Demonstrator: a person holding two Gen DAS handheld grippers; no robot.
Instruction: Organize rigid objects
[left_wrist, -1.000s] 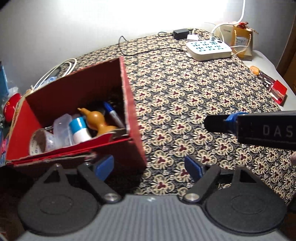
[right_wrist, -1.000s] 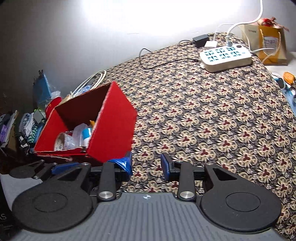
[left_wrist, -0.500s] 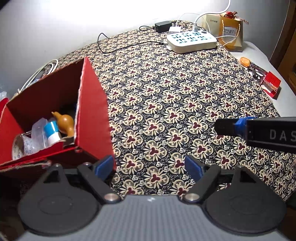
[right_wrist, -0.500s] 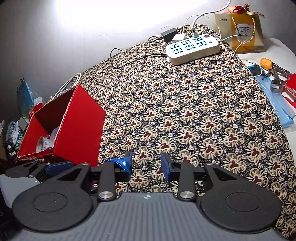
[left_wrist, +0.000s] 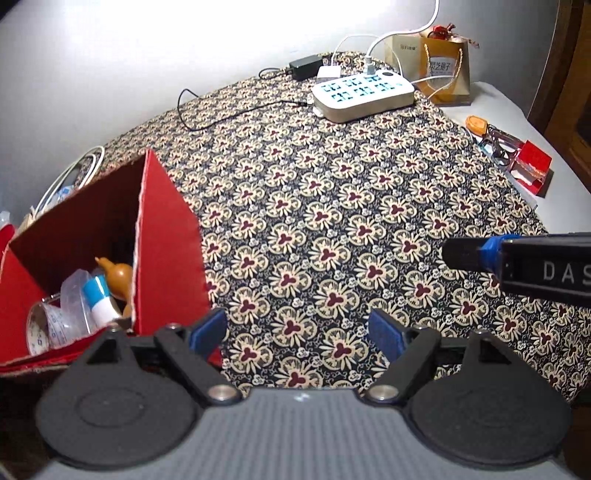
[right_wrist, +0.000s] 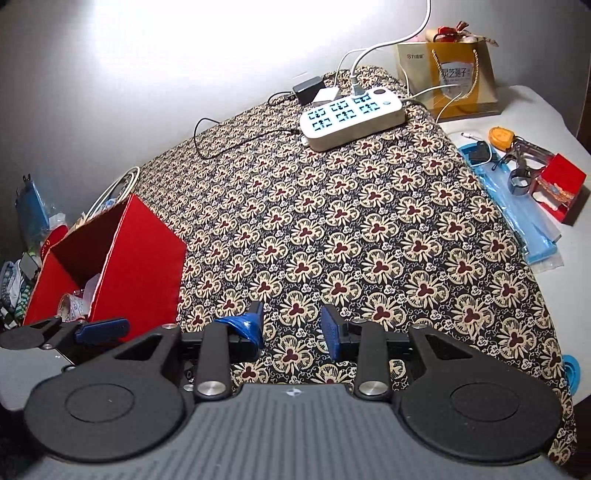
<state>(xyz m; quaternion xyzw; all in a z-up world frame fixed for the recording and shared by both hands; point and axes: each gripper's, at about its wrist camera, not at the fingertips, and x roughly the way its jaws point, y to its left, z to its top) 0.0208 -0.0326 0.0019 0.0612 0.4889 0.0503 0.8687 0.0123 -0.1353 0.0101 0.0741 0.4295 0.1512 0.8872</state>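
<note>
A red cardboard box (left_wrist: 166, 243) stands at the left of the patterned cloth (left_wrist: 332, 206). It holds a brown gourd figure (left_wrist: 118, 275), a blue-and-white tube (left_wrist: 98, 299), clear plastic and a tape roll (left_wrist: 44, 325). The box also shows in the right wrist view (right_wrist: 140, 273). My left gripper (left_wrist: 297, 332) is open and empty, just right of the box's near corner. My right gripper (right_wrist: 291, 326) is open and empty over the cloth; its side shows in the left wrist view (left_wrist: 517, 262).
A white power strip (left_wrist: 364, 96) with cables and a black adapter (left_wrist: 304, 66) lie at the back. A yellow gift bag (left_wrist: 439, 70) stands behind it. An orange tag (right_wrist: 500, 136), keys, a small red box (right_wrist: 563, 184) and a blue plastic sleeve (right_wrist: 517, 214) lie at the right.
Both grippers have pulled back and turned right, away from the red box. The box now sits further left in both views. Both grippers stay open.
</note>
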